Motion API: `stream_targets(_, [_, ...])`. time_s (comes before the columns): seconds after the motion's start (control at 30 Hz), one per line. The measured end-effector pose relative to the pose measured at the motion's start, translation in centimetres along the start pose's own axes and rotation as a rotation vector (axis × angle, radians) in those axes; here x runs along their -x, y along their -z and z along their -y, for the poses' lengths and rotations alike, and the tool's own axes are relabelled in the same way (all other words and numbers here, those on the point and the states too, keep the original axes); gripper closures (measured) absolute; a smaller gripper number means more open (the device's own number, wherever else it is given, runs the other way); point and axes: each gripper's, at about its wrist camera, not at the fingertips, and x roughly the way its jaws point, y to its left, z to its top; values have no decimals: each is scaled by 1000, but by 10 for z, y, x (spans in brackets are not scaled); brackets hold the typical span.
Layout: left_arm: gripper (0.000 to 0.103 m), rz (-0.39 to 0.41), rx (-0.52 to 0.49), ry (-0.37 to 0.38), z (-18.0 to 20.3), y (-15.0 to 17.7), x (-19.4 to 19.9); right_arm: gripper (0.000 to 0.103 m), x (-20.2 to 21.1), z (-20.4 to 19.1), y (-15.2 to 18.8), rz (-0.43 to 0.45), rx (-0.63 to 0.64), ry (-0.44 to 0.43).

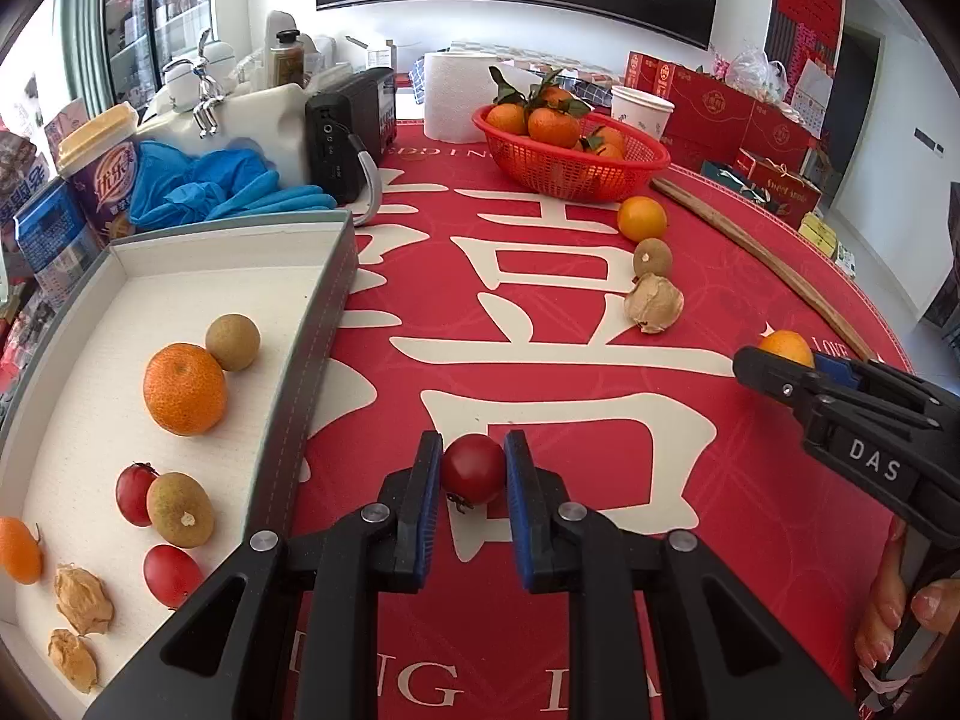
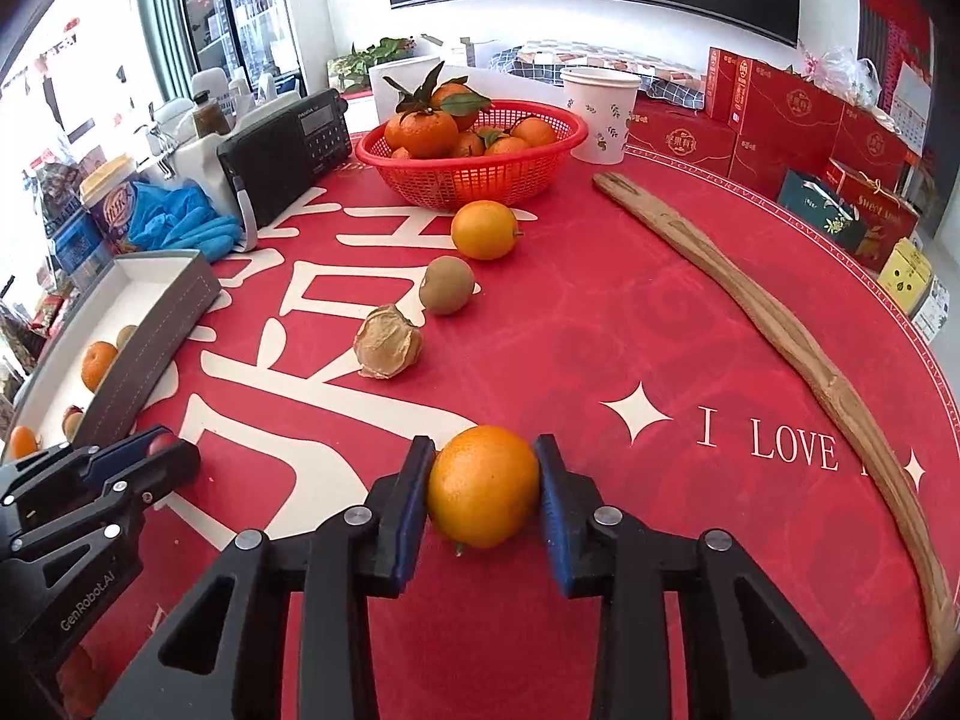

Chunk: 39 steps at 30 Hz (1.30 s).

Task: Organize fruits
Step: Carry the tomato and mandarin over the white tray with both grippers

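A small round red tomato [image 1: 472,468] is clamped in the left claw [image 1: 471,468] above the red worktop [image 1: 600,420]. A round orange citrus fruit [image 2: 483,486] is pinched between the right claw [image 2: 485,483] pads.

A black radio [image 2: 288,147] is set upright at the far left of the red cloth [image 2: 600,324], beside blue gloves [image 2: 180,222]. A paper cup [image 2: 600,114] is placed just behind the basket. A long wooden stick [image 2: 774,324] is laid along the right edge.
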Motion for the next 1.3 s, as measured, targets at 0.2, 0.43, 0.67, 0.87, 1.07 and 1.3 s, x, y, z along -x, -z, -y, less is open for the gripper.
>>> stream_targets(0.2, [80, 74, 18, -43, -5, -4, 15, 68, 11, -3, -5, 43, -12, -38])
stream_targets(0.43, [80, 91, 33, -61, -12, -5, 17, 68, 9, -10, -3, 38, -1, -54])
stream_targets(0.67, [80, 100, 65, -76, -26, -7, 22, 68, 5, -13, -3, 28, -4, -67])
stream_targets(0.87, [80, 111, 109, -73, -41, -7, 30, 68, 3, -17, -3, 26, 0, -73])
stream_targets(1.07, [80, 127, 132, -59, -50, -5, 39, 68, 2, -23, -3, 26, 6, -85])
stream_targets(1.3, [80, 155, 162, -65, -59, -7, 48, 68, 1, -30, -4, 27, 13, -104])
